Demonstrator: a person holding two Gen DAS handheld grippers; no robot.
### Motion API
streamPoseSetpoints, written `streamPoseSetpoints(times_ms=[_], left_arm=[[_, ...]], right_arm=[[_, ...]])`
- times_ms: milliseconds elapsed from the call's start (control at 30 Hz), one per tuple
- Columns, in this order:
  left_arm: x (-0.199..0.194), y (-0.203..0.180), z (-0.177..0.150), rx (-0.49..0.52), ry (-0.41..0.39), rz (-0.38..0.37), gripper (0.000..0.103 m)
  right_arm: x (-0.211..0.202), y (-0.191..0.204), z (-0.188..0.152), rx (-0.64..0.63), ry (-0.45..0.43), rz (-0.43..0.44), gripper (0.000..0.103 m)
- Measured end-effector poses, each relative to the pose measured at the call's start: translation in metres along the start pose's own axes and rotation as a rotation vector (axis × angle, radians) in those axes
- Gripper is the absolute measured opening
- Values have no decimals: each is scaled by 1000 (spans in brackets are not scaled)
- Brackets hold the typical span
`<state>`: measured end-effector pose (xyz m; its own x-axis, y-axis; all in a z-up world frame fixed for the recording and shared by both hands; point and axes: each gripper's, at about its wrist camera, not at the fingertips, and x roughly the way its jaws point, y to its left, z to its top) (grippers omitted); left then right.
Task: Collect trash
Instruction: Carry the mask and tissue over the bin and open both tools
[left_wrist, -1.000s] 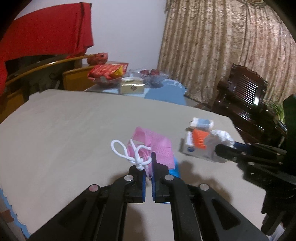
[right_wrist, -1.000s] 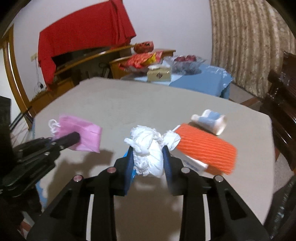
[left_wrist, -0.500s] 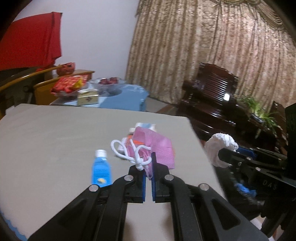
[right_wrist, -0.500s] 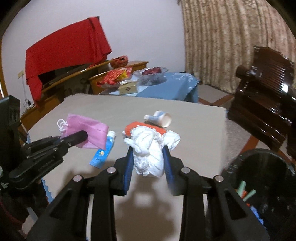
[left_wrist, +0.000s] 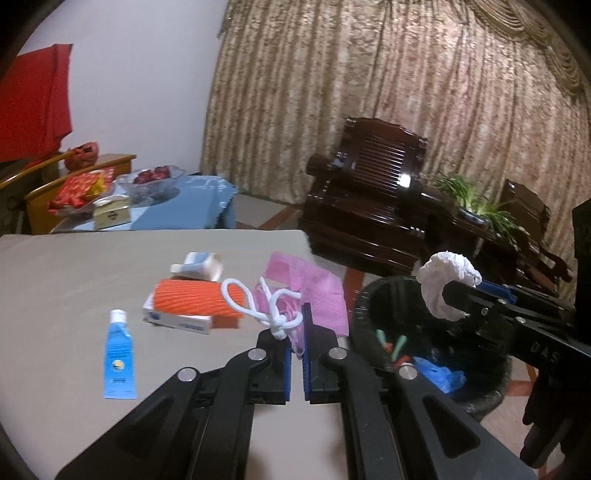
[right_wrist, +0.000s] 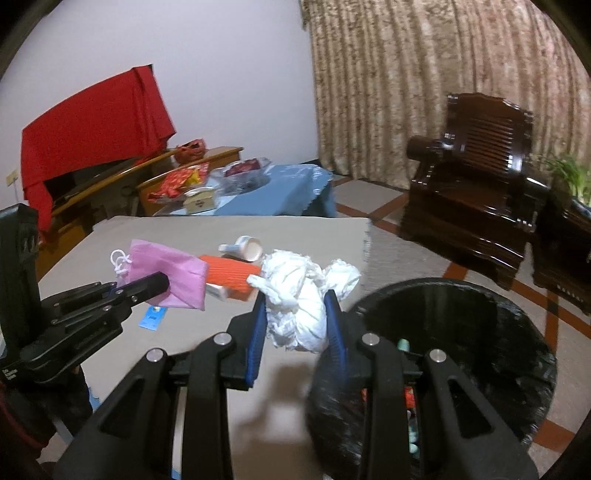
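My left gripper (left_wrist: 296, 343) is shut on a pink drawstring pouch (left_wrist: 314, 291) with a white cord, held above the table's right edge; the pouch also shows in the right wrist view (right_wrist: 170, 273). My right gripper (right_wrist: 295, 321) is shut on a crumpled white tissue wad (right_wrist: 299, 295), seen too in the left wrist view (left_wrist: 443, 284), held over the near rim of a black trash bin (right_wrist: 480, 321) lined with a black bag. The bin (left_wrist: 373, 317) holds several bits of trash.
On the beige table (left_wrist: 74, 280) lie a blue tube (left_wrist: 118, 354), an orange-and-white box (left_wrist: 192, 306) and a small white cup (left_wrist: 201, 264) on its side. A dark wooden armchair (right_wrist: 476, 184) and a blue-clothed side table (right_wrist: 280, 188) stand beyond.
Both grippers have swung right from over the table toward the bin, each still holding its item. The bin has come into view and the tissue wad now hangs at its rim.
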<state>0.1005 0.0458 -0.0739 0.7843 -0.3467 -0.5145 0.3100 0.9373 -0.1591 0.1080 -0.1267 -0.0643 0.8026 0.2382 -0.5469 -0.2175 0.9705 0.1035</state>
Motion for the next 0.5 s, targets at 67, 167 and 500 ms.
streamPoseSetpoints(times_ms=[67,167,500], left_arm=[[2,-10,-1,7,5,-19,4],[6,-27,-1,25,11,-43,4],[32,-84,2,116,48,-141,4]], right_arm=[[-6,-10,-3,12,-5,-17,30],[-14,-25,-8,33,-13,-43,30],[-33,-83,-27,85,-15,-144,30]])
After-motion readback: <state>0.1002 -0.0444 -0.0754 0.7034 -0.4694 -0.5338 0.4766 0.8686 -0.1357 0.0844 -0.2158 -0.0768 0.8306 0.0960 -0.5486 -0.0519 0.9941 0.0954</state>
